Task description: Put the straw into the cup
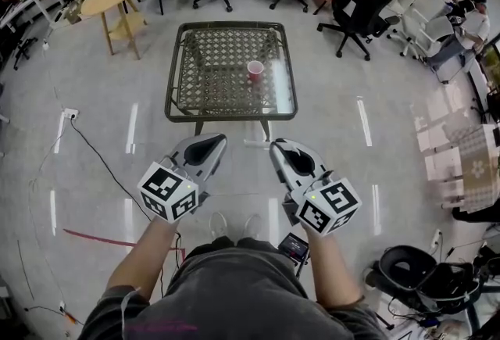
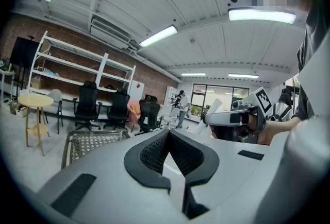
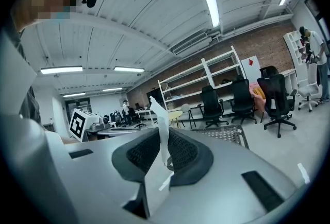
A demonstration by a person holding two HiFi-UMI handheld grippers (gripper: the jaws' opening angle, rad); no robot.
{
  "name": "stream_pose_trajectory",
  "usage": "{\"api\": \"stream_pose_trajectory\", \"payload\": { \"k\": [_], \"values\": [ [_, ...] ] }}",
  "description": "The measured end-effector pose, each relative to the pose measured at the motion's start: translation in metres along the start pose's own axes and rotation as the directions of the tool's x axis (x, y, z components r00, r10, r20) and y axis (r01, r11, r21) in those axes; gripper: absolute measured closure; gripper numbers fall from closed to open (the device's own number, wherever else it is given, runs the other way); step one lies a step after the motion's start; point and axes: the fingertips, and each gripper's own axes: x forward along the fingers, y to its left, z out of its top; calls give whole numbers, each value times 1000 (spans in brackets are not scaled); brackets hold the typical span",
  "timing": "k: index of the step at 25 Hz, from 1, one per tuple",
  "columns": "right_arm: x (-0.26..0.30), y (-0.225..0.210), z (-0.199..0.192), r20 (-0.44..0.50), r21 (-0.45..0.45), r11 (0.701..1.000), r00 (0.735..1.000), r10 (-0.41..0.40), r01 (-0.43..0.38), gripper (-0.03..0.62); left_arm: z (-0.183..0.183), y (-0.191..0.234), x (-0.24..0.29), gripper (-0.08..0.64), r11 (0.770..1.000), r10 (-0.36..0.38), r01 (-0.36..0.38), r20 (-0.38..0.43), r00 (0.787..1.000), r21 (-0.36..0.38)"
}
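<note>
Your right hand-held gripper (image 1: 275,148) pinches the white straw (image 3: 161,125), which stands upright between its jaws. Left hand-held gripper (image 1: 221,141): jaws pressed together, nothing between them. Red cup (image 1: 255,69) upright on the glass worktop (image 1: 170,82), well apart from both.

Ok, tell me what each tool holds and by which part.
The right tool pinches the white straw by its lower part, the rest sticking up. The left tool holds nothing.

- A square table (image 1: 173,88), with a dark metal frame and a glass top over lattice work, stands on the pale glossy floor (image 1: 101,151).
- One pink cup (image 1: 255,70) stands upright on the glass, right of the middle.
</note>
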Motion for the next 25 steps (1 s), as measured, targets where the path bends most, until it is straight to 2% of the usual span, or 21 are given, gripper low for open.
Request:
{"api": "stream_pose_trajectory", "payload": {
  "k": [8,14,25],
  "values": [
    [-25,-21,-7,1,-1,1000,1000,25,-25,543,-6,-25,22,549,1000,27,-27,5,1000,9],
    [-41,-42,-20,-12,2,999,999,42,-42,542,-25,-42,34,549,998,58,-58,-11,998,4],
    [-37,-70,-35,-50,14,999,998,31,-30,543,-34,-37,60,549,998,56,-57,-38,998,-3]
  ]
}}
